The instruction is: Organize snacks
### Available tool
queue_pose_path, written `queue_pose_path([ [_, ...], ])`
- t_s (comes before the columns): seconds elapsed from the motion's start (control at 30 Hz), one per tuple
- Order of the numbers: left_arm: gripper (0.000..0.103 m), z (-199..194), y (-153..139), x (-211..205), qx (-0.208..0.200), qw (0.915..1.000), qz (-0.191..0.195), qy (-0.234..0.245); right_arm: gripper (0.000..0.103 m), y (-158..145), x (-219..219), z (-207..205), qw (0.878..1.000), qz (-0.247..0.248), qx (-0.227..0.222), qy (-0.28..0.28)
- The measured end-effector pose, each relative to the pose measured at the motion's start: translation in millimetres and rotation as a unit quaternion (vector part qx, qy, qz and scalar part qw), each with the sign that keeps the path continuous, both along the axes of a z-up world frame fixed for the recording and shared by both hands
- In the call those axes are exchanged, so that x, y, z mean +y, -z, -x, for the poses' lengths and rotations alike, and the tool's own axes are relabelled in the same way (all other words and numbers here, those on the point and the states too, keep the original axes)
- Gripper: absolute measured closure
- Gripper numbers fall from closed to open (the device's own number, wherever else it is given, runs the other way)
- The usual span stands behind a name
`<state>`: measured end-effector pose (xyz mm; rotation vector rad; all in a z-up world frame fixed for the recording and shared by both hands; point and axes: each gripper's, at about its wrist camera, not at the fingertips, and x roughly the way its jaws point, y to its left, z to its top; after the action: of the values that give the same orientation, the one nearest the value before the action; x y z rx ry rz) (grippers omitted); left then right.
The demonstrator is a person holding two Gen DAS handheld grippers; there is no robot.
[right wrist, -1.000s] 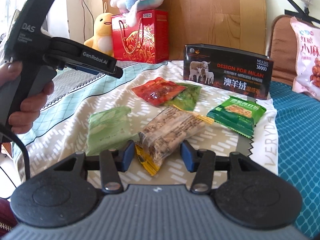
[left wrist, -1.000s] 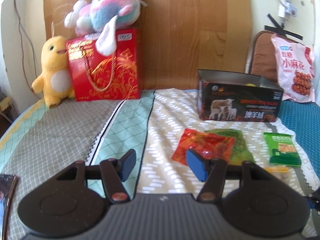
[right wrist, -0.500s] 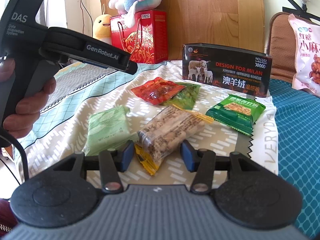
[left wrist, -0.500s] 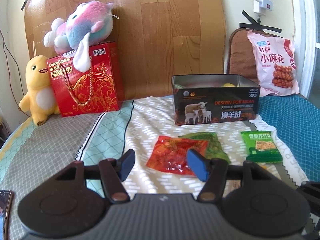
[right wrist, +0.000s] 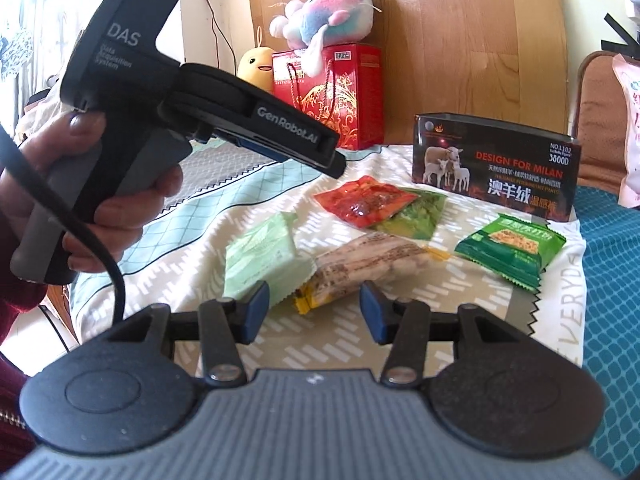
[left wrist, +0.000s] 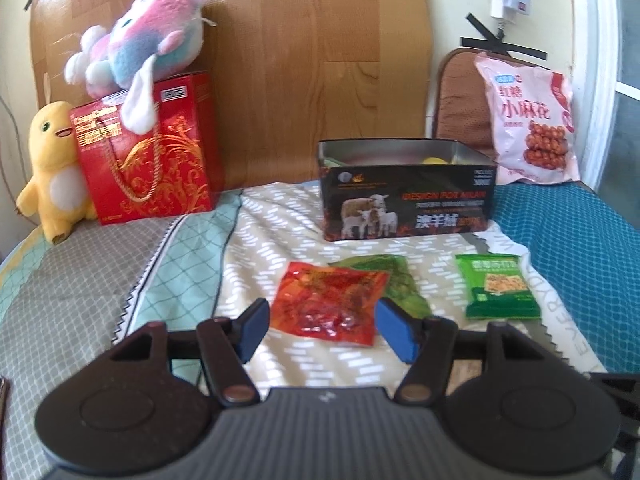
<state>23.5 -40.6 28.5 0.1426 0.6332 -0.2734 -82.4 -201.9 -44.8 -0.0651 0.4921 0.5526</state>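
Five snack packets lie loose on the bed cover, so most of the sorting is left to us. Going left to right in the right wrist view, we see the pale green packet (right wrist: pixel 262 258), the clear biscuit packet (right wrist: pixel 362 266), the red packet (right wrist: pixel 366 200) lying partly over the dark green packet (right wrist: pixel 420 216), and the bright green cracker packet (right wrist: pixel 510 248). Behind them stands the open tin (right wrist: pixel 494 170), where we judge the snacks should go; something yellow and something green show inside it in the left wrist view, though we cannot tell what. Our left gripper (left wrist: pixel 320 326) stands open and empty, jaws framing the red packet without touching it. Our right gripper (right wrist: pixel 314 312) is likewise open, holding nothing, with the near end of the clear biscuit packet just ahead between its jaws.
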Motion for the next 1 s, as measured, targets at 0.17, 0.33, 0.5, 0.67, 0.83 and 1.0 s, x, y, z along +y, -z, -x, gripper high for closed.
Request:
queue_pose_path([
  [0.17, 0.043, 2, 1, -15, 0.002, 0.9998, -0.008, 0.019, 0.050, 0, -2, 2, 1.000, -0.004, -0.002, 0.005],
  [0.33, 0.043, 3, 2, -26, 0.004, 0.9995, -0.015, 0.029, 0.050, 0, -4, 3, 1.000, -0.012, -0.003, 0.008],
  [0.5, 0.042, 1, 4, -29, 0.007, 0.9994, -0.022, 0.027, 0.050, 0, -5, 3, 1.000, -0.020, -0.002, 0.006],
  [0.67, 0.042, -1, 2, -25, 0.006, 0.9995, -0.021, 0.022, 0.050, -2, -8, 3, 1.000, -0.026, -0.003, 0.008],
  [0.83, 0.046, -6, -4, 9, 0.046, 0.9980, 0.038, 0.021, 0.049, -15, -29, 3, 0.999, -0.018, -0.026, 0.039],
  [1.0, 0.048, 0, 0, 23, 0.123, 0.9731, 0.159, 0.112, 0.049, -24, -57, -20, 0.998, -0.025, 0.003, 0.062],
])
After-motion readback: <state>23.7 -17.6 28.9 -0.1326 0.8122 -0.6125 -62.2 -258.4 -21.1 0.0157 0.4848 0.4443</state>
